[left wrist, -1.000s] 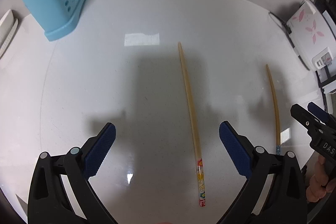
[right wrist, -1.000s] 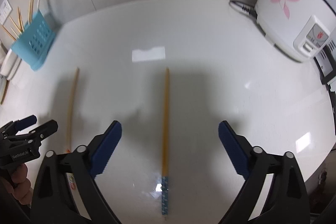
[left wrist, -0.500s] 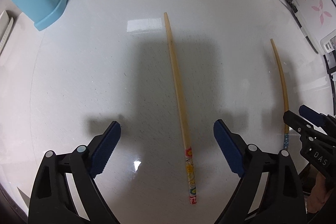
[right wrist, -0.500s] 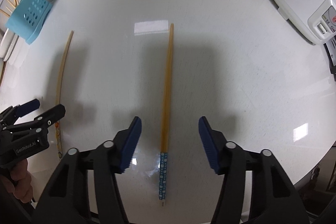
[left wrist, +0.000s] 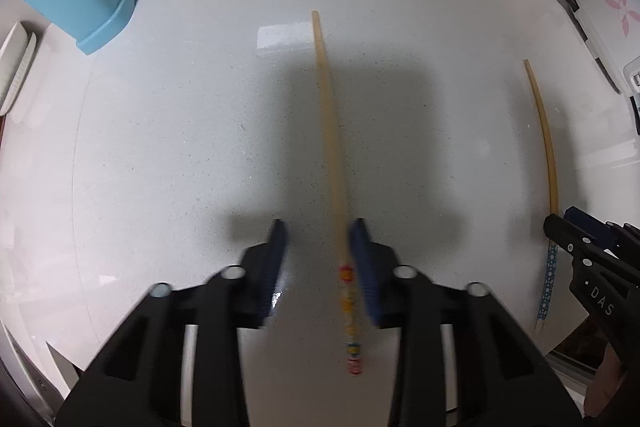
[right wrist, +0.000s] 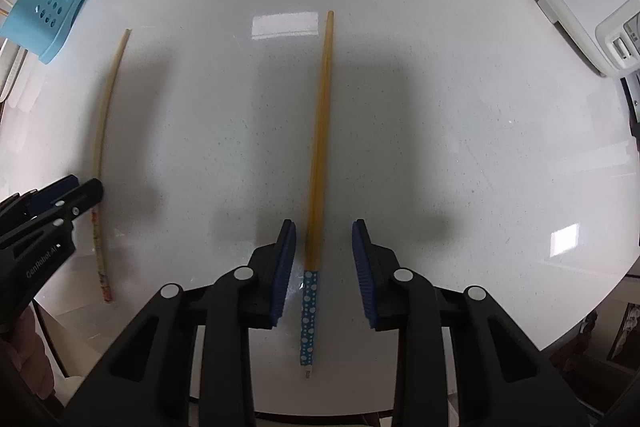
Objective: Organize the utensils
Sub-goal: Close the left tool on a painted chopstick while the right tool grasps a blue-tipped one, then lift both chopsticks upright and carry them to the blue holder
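Both grippers point down over the white table, jaws just closing: the left gripper straddles the flower-patterned chopstick, its right pad touching; the right gripper, still apart, flanks the blue-dotted chopstick.

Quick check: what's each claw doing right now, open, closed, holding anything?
Left claw: just been closing, one pad on the multicoloured chopstick, not clamped.
Right claw: just been closing, dotted chopstick between pads, untouched.

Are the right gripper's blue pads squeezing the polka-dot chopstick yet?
Apart. The right wrist view shows the blue pads closing in on the polka-dot chopstick, with white table visible on both sides.
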